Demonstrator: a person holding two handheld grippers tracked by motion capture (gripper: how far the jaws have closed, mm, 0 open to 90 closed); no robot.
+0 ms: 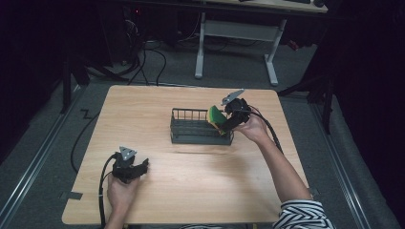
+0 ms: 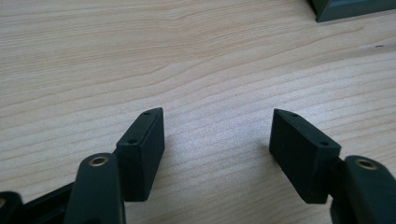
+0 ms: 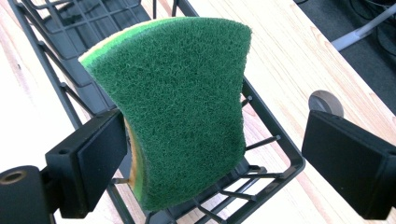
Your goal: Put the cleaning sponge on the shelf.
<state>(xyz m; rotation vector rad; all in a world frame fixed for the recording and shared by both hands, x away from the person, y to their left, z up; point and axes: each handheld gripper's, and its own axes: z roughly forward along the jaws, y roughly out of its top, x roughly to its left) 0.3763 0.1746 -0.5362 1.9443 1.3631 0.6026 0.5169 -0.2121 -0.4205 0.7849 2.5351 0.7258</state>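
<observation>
From above, the right gripper (image 1: 228,119) sits just right of frame centre at the end of a dark wire rack (image 1: 193,130), where a green sponge (image 1: 216,116) stands on edge, while the left gripper (image 1: 138,168) rests low and left on the worktop (image 1: 191,176). The left gripper view shows its jaws spread wide over bare wood. In the right gripper view the sponge (image 3: 177,107) fills the middle, leaning in the rack's (image 3: 275,154) corner against the left jaw, the right jaw standing clear, so the gripper is open.

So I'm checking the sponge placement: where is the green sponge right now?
The green sponge stands on edge in the right end of the wire rack at mid-table in the high view, between the open right gripper jaws.
</observation>
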